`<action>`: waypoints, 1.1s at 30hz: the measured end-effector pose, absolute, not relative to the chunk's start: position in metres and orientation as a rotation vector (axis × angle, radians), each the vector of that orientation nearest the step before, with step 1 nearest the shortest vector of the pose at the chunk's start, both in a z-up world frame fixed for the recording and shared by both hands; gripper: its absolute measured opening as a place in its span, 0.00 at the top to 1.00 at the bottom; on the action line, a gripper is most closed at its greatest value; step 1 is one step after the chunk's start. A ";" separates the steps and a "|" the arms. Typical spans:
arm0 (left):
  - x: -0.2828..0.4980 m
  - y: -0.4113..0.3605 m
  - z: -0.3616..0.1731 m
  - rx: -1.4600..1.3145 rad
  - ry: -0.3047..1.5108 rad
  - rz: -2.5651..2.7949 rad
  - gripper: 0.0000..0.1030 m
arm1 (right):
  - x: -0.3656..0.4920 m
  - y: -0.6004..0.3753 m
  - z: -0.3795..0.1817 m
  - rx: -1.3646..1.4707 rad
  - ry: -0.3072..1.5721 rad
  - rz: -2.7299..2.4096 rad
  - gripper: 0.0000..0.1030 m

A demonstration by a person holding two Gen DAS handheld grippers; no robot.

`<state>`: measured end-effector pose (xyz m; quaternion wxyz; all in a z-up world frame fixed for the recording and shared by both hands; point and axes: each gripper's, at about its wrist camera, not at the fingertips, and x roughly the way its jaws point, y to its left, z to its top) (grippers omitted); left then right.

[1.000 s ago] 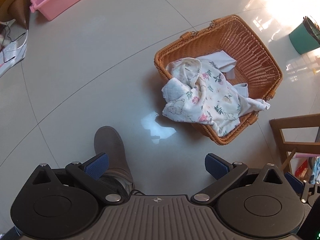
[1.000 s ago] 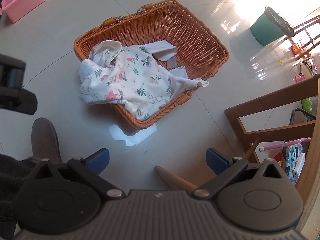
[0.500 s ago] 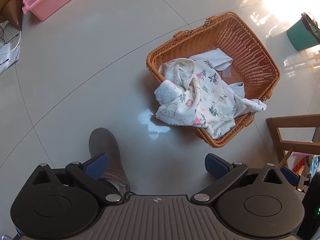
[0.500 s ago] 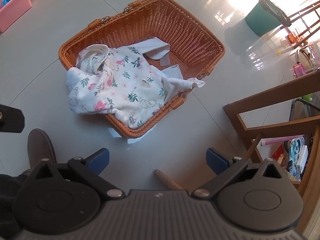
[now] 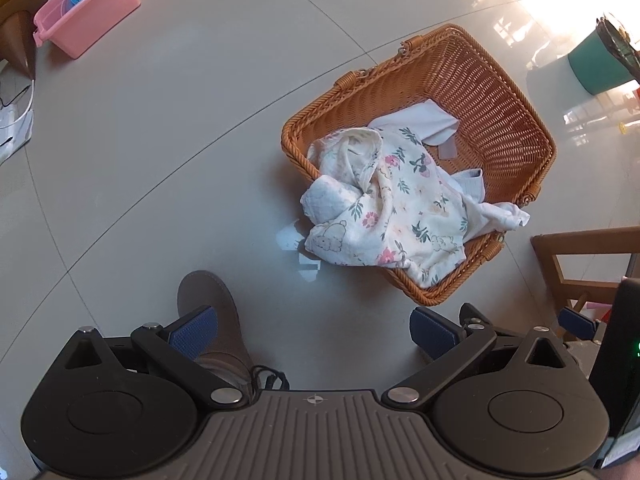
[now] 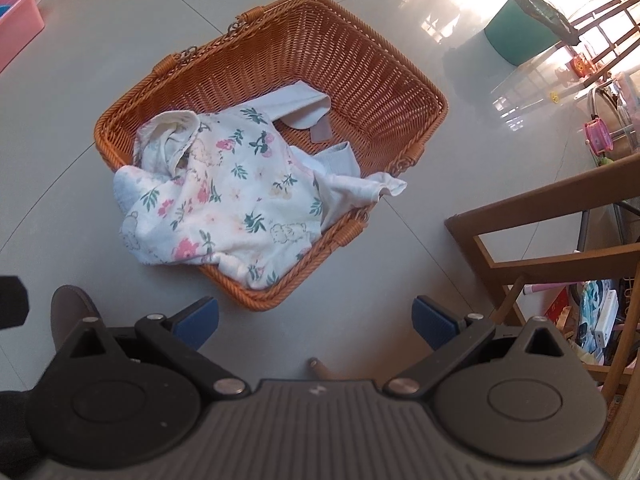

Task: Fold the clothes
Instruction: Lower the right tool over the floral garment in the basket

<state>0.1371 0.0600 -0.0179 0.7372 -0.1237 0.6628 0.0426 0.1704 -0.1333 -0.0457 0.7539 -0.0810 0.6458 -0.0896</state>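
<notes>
Both the left hand-held gripper (image 5: 314, 330) and the right hand-held gripper (image 6: 316, 322) stand with fingers wide apart, empty, above the tiled floor (image 5: 160, 140). Beyond them, the floral garment (image 6: 224, 196) hangs over the near rim of the wicker basket (image 6: 360, 80). Risk: a pinch may gather the white cloth (image 6: 300, 108) beneath or drag the light basket; no legible writing found.

Bright daylight, upper-right glare on floor (image 5: 532, 8); sharp focus, fisheye-curved edges.
</notes>
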 end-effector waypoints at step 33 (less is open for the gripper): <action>0.162 0.064 -0.028 -0.343 1.476 0.095 0.00 | 0.230 -0.163 -0.077 -0.101 1.465 -0.254 0.00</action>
